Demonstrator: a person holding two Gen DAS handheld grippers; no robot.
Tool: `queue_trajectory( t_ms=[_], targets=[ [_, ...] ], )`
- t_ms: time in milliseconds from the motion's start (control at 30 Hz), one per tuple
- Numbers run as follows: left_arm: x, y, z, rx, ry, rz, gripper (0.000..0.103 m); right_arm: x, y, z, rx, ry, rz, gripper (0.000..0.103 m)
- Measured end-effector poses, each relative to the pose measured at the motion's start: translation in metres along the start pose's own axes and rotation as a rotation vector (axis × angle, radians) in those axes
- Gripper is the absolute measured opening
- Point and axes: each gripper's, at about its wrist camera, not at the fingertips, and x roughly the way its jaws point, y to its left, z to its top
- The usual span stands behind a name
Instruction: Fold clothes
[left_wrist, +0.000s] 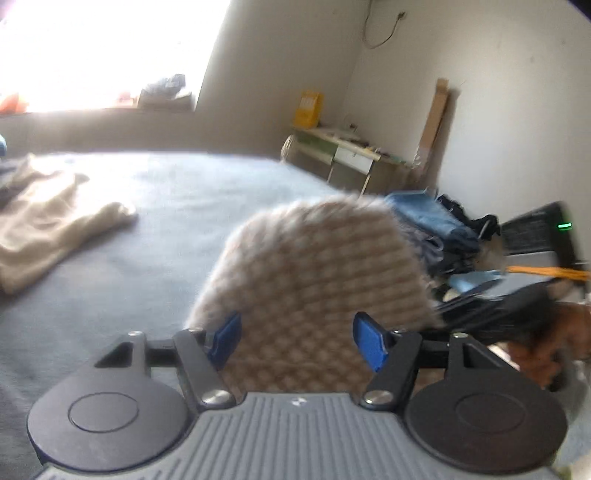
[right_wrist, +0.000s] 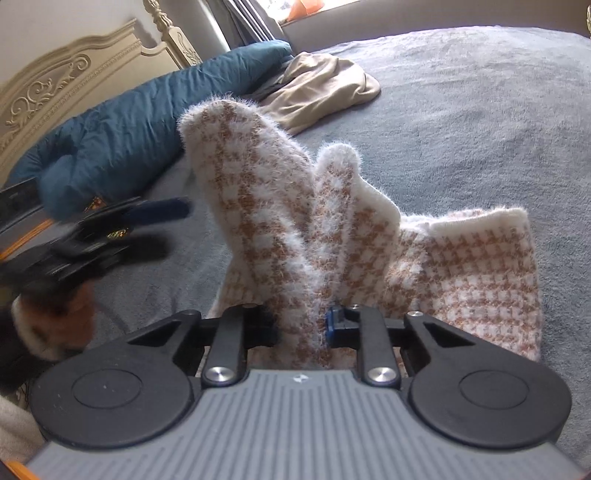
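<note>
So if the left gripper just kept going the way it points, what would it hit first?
Probably the fuzzy checked sweater: its fabric fills the view directly ahead of the open left gripper, between its blue pads. The frame is blurred, so whether the cloth already touches them is unclear. Beyond lies the grey bedcover.

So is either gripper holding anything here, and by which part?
The right gripper pinches the fuzzy checked sweater by a bunched fold; the left gripper is open, holding nothing.
</note>
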Motion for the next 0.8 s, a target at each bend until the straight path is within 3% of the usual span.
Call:
queue_trajectory(
  t_ms=[167, 467, 600, 800],
  targets=[
    [0.025, -0.007, 0.011, 0.049, 0.004, -0.034, 0.067, -0.011, -0.018, -0.003, 0.038, -0.013, -0.016, 0.019],
    [0.094, -0.061, -0.004, 0.313, 0.029, -0.083, 0.068, -0.023, -0.085, -0.022, 0.219, -0.008, -0.071, 0.019],
    [0.09, -0.086, -0.026, 0.421, 0.055, -0.058, 0.068, -0.008, -0.108, -0.03, 0.256, 0.019, -0.066, 0.022],
    [0.05, -0.088, -0.025, 0.377, 0.053, -0.085, 0.068, -0.007, -0.107, -0.012, 0.214, 0.046, -0.033, 0.022]
  ],
)
